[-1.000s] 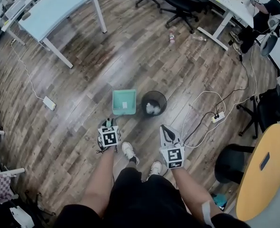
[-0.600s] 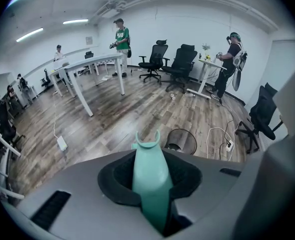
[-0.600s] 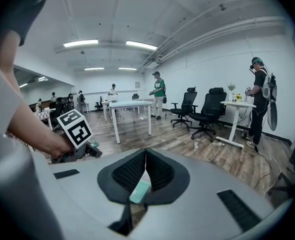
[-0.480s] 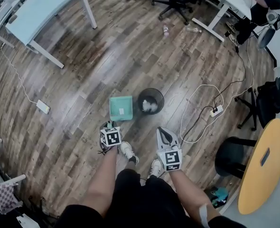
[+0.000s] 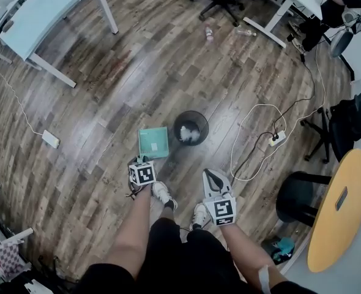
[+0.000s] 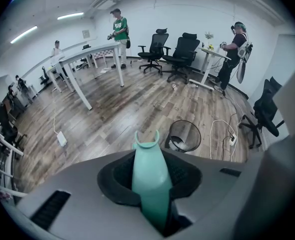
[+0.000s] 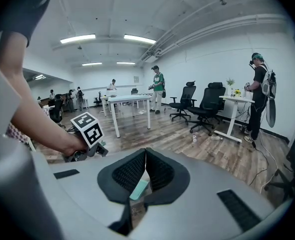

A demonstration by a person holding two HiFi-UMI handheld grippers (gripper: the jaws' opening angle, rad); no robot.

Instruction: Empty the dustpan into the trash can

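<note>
- Spillage is the risk: left tongs (image 6: 148,159), clamped on the dustpan (image 5: 153,142) handle, may tilt it before it clears the trash can (image 5: 175,127) rim.
- Right tongs (image 7: 145,159), pressed together and empty, give no support.

Wooden plank floor (image 5: 144,72) lies open beyond the round black mesh trash can (image 5: 191,127), which is hemmed by a flat teal plastic dustpan (image 5: 153,142) just left and a looping white cable (image 5: 258,106) to its right.

Left tool (image 5: 140,162) with dustpan (image 5: 153,143), lower
</note>
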